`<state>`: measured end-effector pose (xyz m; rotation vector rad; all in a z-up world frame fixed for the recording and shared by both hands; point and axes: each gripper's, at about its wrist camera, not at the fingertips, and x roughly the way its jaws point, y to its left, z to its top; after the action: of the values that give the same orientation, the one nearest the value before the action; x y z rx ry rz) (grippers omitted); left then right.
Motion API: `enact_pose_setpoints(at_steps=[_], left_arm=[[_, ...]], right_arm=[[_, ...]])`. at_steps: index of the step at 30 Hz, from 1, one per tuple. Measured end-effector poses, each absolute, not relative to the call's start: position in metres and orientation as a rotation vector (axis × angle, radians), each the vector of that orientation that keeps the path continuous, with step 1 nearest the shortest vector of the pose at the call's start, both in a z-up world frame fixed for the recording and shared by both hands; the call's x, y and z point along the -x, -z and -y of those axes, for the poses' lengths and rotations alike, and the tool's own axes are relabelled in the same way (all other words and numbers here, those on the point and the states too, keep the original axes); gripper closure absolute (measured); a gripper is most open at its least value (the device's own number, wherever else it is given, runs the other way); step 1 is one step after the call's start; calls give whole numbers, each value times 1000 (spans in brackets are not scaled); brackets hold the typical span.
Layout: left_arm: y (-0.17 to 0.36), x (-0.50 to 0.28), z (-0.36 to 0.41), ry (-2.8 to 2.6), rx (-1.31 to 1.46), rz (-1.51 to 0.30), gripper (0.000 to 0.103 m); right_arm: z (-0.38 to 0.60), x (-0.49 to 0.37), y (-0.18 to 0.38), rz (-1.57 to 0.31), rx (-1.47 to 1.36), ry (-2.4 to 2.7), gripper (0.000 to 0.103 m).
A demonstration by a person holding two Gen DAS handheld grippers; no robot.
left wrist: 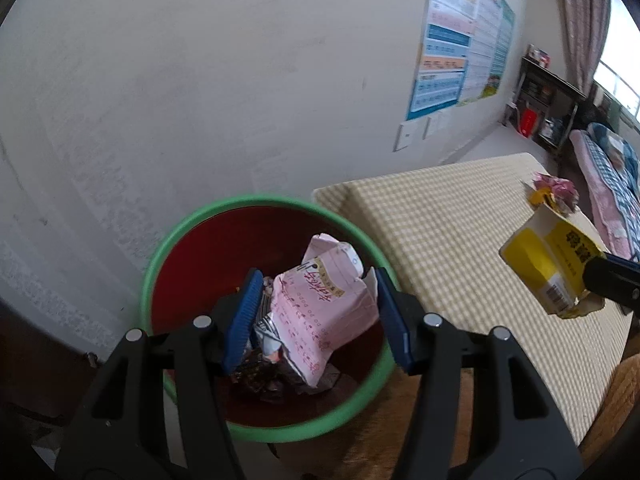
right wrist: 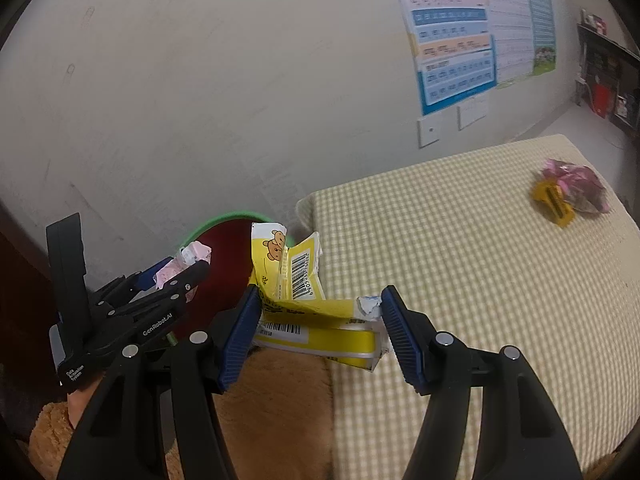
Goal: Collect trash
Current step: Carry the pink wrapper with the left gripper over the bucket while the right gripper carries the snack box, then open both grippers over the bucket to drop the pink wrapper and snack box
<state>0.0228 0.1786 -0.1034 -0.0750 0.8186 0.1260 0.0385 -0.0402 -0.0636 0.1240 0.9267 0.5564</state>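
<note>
A red bin with a green rim stands by the wall at the mattress corner, with dark wrappers in its bottom. My left gripper is shut on a crumpled pink packet and holds it over the bin's mouth. My right gripper is shut on a torn yellow carton with barcodes and a bear print, held over the mattress edge just right of the bin. The left gripper with its pink packet appears at the left of the right wrist view; the carton shows at the right of the left wrist view.
A checked mattress fills the right side. On it lie a pink wrapper and a small yellow piece. Posters hang on the pale wall. A dark shelf and bedding stand further back. A brown plush surface lies below.
</note>
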Motion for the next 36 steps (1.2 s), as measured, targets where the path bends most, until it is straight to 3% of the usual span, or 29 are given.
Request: enact_pose_setpoints(at_steps=[36], left_arm=[[143, -19, -242, -240, 184, -905, 47]], right_arm=[[-80, -84, 89, -1042, -116, -736, 43]])
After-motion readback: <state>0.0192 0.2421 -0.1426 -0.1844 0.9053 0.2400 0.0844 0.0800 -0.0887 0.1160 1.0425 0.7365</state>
